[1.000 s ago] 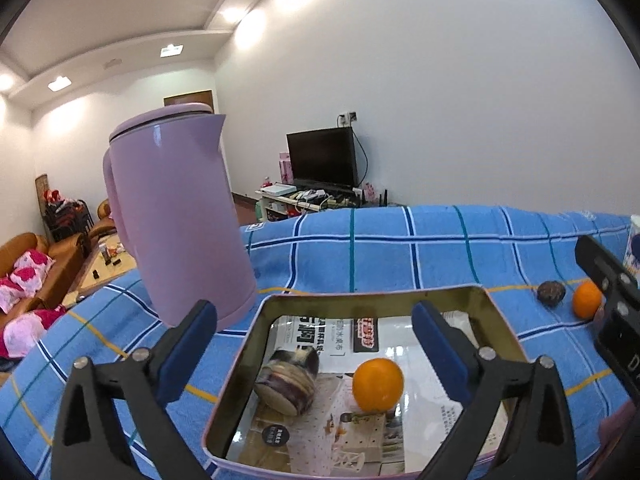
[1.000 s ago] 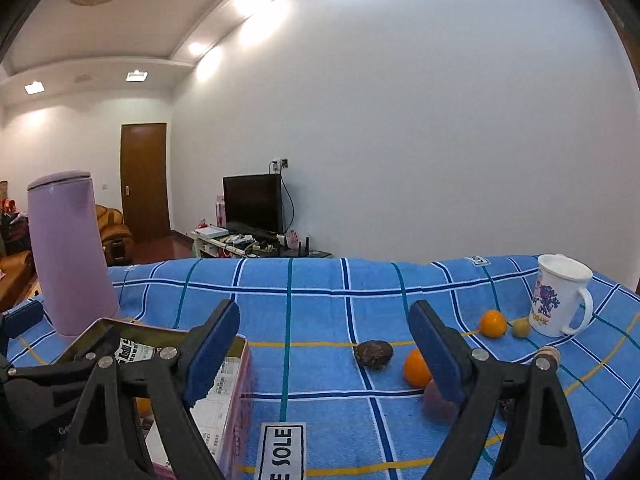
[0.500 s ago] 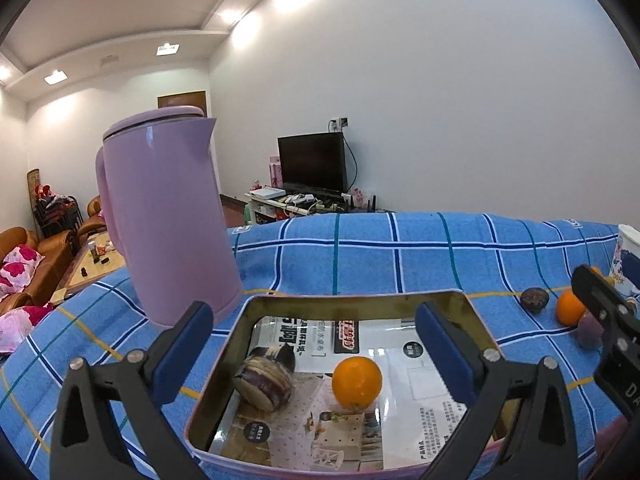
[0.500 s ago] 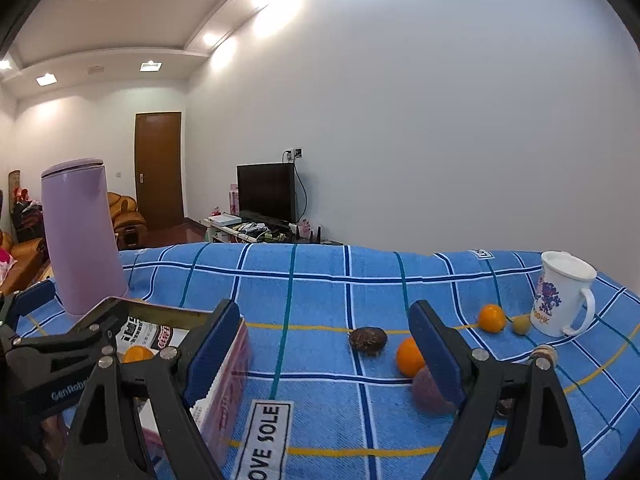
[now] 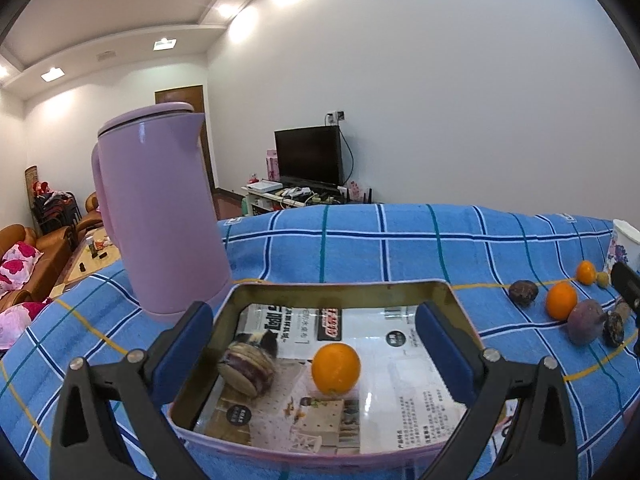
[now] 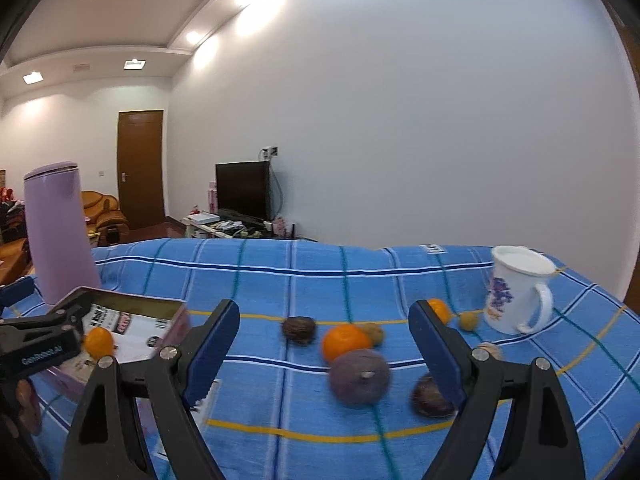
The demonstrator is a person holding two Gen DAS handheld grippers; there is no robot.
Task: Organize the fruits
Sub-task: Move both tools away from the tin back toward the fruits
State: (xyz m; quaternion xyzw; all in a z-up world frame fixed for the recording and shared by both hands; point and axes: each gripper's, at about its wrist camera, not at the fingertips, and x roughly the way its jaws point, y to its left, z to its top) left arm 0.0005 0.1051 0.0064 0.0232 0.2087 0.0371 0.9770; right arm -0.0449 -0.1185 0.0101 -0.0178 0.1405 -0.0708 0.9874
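A metal tray (image 5: 340, 287) lined with printed paper holds an orange (image 5: 336, 368) and a purple striped fruit (image 5: 250, 364). My left gripper (image 5: 314, 344) is open and empty over the tray. My right gripper (image 6: 324, 344) is open and empty above loose fruit on the blue checked cloth: a purple fruit (image 6: 359, 377), an orange (image 6: 342, 342), a dark brown fruit (image 6: 299, 330), a dark fruit (image 6: 430, 396) by the right finger, and a small orange (image 6: 439, 309). The tray (image 6: 132, 304) shows at the left in the right wrist view.
A tall lilac kettle (image 5: 160, 212) stands behind the tray's left corner. A white printed mug (image 6: 516, 294) stands at the right of the cloth. A small yellowish fruit (image 6: 468, 321) lies by the mug. The table's far edge drops off toward the room.
My right gripper has moved forward and right over the loose fruit, which now sits between its fingers. My left gripper has pulled back slightly over the tray. Both stay open.
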